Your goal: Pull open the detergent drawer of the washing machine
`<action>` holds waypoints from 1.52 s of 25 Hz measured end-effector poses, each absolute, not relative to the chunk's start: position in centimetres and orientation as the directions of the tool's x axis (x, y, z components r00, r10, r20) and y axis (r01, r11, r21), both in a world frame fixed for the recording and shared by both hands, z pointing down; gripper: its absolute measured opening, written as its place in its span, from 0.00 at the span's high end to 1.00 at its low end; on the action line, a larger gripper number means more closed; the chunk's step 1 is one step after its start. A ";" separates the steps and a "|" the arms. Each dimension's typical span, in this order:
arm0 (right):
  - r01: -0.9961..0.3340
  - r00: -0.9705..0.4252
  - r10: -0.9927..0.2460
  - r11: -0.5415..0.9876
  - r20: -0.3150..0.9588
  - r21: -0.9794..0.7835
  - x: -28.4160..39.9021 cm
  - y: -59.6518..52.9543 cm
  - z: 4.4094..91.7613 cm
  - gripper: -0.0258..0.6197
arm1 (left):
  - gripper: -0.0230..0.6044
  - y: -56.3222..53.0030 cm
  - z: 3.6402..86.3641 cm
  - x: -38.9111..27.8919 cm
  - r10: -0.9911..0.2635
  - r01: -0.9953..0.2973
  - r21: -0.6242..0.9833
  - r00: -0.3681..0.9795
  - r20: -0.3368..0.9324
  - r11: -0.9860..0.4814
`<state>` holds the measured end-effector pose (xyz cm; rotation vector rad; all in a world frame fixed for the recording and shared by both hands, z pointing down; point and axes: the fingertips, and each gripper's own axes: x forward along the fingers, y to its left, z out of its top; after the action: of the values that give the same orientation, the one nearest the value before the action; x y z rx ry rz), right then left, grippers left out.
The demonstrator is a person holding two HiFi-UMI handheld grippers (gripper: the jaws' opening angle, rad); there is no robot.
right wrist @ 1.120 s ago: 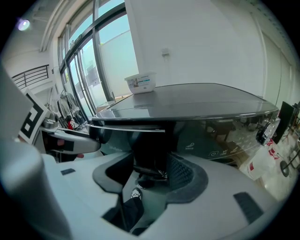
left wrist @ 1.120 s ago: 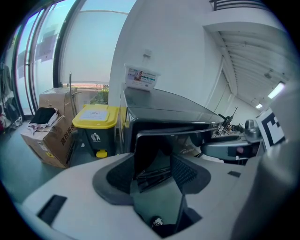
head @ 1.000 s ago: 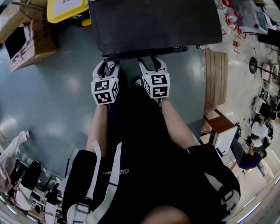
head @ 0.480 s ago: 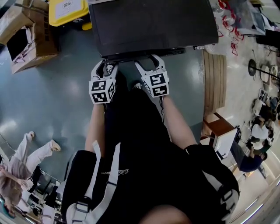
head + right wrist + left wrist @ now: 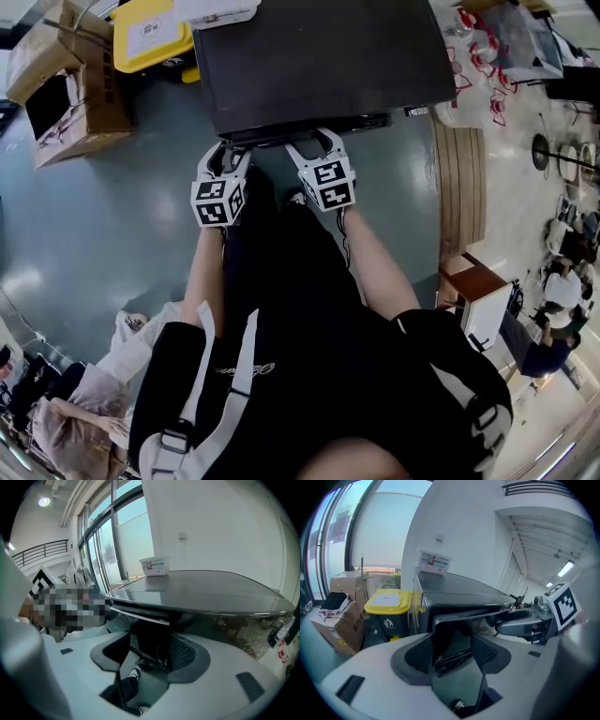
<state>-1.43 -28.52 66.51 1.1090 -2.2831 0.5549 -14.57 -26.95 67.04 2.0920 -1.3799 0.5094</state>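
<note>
Sitting far left were a brown cardboard box (image 5: 70,80) and a bin with a smooth yellow lid (image 5: 155,37). The curved grey left gripper (image 5: 230,150) pointed down at the flat black washing machine (image 5: 319,56). Its jaws stood wide apart around the dark detergent drawer front (image 5: 451,637) at the top front edge, not pressing it. The right gripper (image 5: 316,142) tilted down beside it. Its jaws had just been closing a little but gripped nothing.

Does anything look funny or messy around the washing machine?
Nothing is spilled or broken. Two small oddities: a white tub sits on top of the washing machine, at a back corner, and the open cardboard box beside the yellow-lidded bin has things hanging over its edge.
</note>
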 end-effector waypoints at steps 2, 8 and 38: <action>-0.809 -0.516 -0.587 0.573 0.624 -0.130 -1.3 -28.4 66.4 0.56 | 0.56 -26.8 67.0 -14.5 -0.702 -0.921 0.252 0.389 0.597 -0.296; -0.810 -0.517 -0.586 0.570 0.624 -0.136 -1.0 -27.4 66.4 0.56 | 0.56 -25.8 67.0 -14.2 -0.692 -0.919 0.251 0.393 0.605 -0.303; -0.770 -0.565 -0.535 0.615 0.629 -0.168 0.0 -24.9 67.3 0.58 | 0.50 -24.0 67.3 -12.3 -0.663 -0.879 0.208 0.462 0.588 -0.428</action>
<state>-0.04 -24.91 67.26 1.0253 -2.3101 0.5873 -12.30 -23.99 67.26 2.2235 -1.2841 0.5842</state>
